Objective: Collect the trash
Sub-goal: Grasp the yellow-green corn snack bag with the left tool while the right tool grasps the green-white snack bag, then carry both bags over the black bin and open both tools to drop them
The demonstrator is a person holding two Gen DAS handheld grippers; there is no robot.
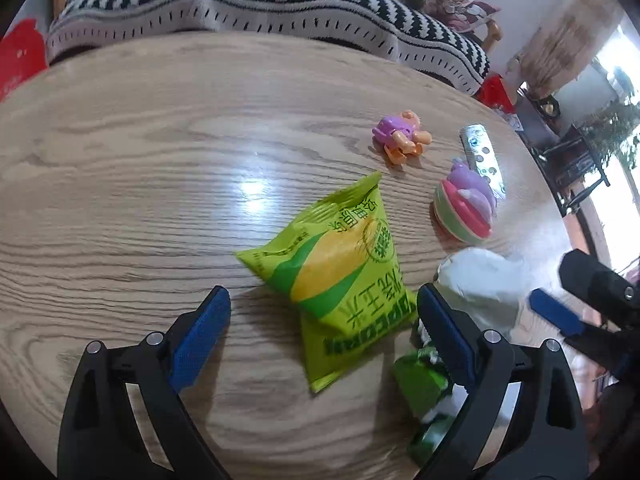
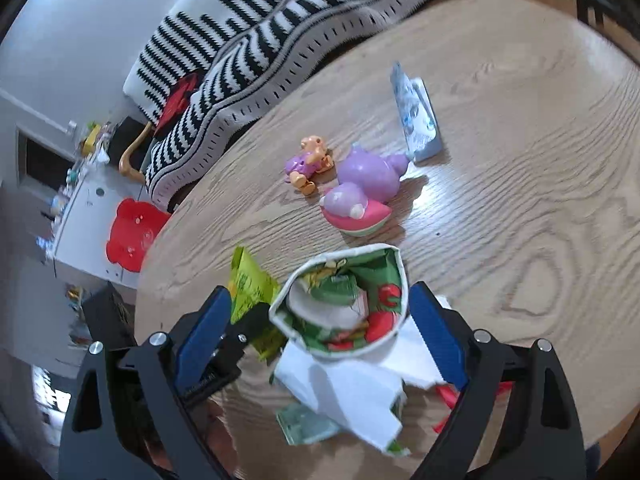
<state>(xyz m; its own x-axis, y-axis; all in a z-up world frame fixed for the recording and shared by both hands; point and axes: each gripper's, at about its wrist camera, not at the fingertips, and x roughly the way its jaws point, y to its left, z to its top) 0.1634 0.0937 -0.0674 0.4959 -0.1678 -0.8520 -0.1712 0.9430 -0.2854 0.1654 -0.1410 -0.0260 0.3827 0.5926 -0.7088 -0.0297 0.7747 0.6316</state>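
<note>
My left tongs (image 1: 323, 322) hang spread wide over a round, pale wood-grain worktop (image 1: 160, 168), their blue pads clamping nothing; a puffed lime-green snack bag printed with a yellow corn cob (image 1: 336, 276) lies on the wood between the two pads, touched by neither as far as I can tell. Just right of it sit a crumpled white paper (image 1: 480, 284) and a green printed wrapper (image 1: 420, 384), partly behind my right-hand pad. My right tongs (image 2: 320, 322) are likewise released, hovering above a paper bag with green lining and red tomato print (image 2: 384, 300), its mouth gaping toward the lens and scraps inside. White paper sheeting (image 2: 352, 392) spreads beneath it, with a dull green wrapper (image 2: 308, 424) at its near edge and something red (image 2: 448, 396) peeking out at right. Farther across the worktop rest a small purple-and-orange toy figure (image 2: 308, 164), a purple plastic toy on a pink-and-green base (image 2: 360, 196) and a pale blue-and-white printed sachet (image 2: 416, 116). A black-and-white zigzag-striped blanket (image 1: 240, 4) drapes the seat behind.
</note>
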